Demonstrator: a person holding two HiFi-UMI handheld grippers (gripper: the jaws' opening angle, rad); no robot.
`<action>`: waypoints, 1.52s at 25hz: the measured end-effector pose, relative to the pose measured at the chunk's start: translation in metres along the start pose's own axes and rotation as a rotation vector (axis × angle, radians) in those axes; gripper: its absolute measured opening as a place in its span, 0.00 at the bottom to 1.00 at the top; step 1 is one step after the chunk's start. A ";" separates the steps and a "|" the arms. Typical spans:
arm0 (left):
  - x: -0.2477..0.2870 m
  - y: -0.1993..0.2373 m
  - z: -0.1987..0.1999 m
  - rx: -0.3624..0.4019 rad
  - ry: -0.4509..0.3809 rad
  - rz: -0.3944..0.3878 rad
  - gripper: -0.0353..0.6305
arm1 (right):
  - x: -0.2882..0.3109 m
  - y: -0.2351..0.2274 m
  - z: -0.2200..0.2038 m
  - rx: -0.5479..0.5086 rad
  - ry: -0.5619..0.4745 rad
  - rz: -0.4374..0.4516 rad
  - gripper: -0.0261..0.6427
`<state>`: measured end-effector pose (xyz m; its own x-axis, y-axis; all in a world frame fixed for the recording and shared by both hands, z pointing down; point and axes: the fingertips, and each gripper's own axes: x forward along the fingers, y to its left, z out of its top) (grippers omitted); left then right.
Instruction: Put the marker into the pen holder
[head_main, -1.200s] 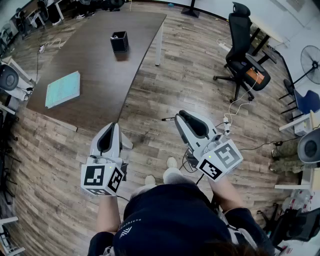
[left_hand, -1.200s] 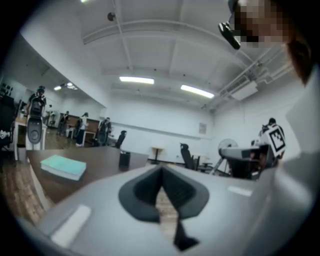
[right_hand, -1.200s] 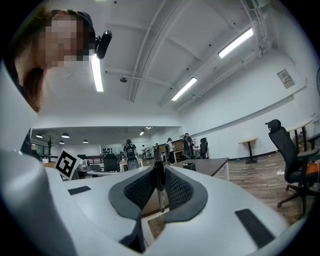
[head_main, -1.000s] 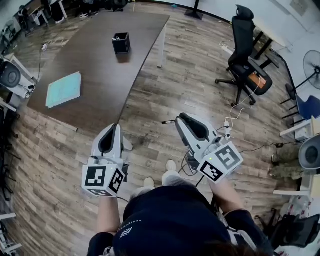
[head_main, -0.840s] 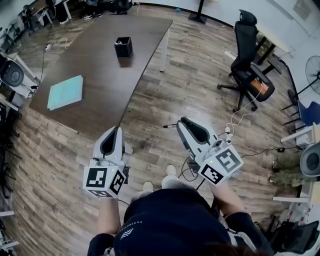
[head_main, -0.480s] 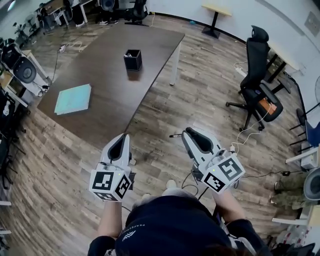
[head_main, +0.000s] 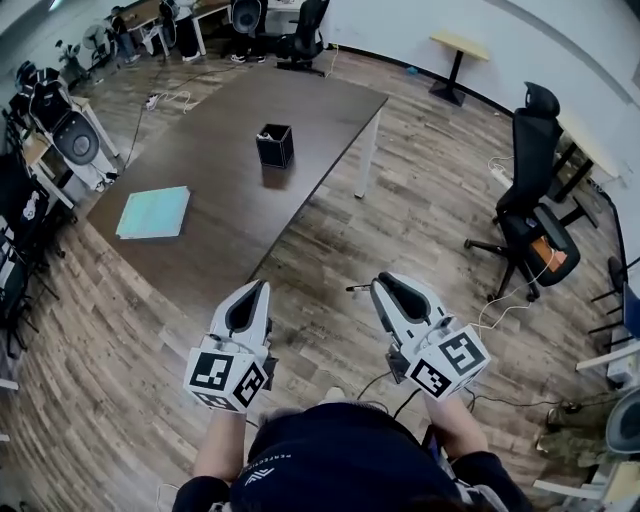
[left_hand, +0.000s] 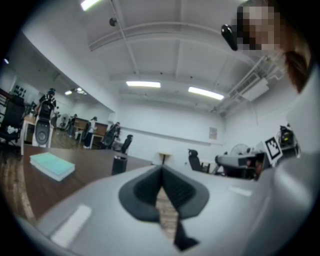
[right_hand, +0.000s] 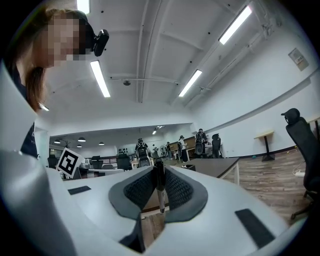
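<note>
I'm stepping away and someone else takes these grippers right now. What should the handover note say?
Right gripper: shut on the marker.
Left gripper: shut, empty.
Pen holder: standing on the brown table, well ahead of both grippers.
Done: marker is in hand.
Left: walk up to the table, bring the marker over the pen holder and drop it in.

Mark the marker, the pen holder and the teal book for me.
Black marker (right_hand: 159, 185), right gripper view: middle of its barrel.
Black square pen holder (head_main: 274, 150), head view: front wall.
Teal flat book (head_main: 153, 212), head view: cover centre.
</note>
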<state>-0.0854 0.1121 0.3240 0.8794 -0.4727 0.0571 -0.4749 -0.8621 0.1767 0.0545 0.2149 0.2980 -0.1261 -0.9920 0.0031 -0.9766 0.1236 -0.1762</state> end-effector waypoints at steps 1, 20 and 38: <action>0.002 -0.002 -0.002 -0.007 0.002 0.002 0.06 | 0.000 -0.003 0.000 0.001 0.000 0.008 0.11; 0.037 0.040 -0.013 -0.011 0.056 0.118 0.06 | 0.060 -0.034 -0.007 0.029 0.036 0.083 0.11; 0.139 0.132 0.005 -0.036 0.087 0.046 0.06 | 0.204 -0.067 0.011 0.007 0.064 0.096 0.11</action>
<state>-0.0260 -0.0679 0.3501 0.8571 -0.4927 0.1508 -0.5147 -0.8321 0.2066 0.0959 0.0040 0.2992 -0.2298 -0.9720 0.0487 -0.9583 0.2173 -0.1854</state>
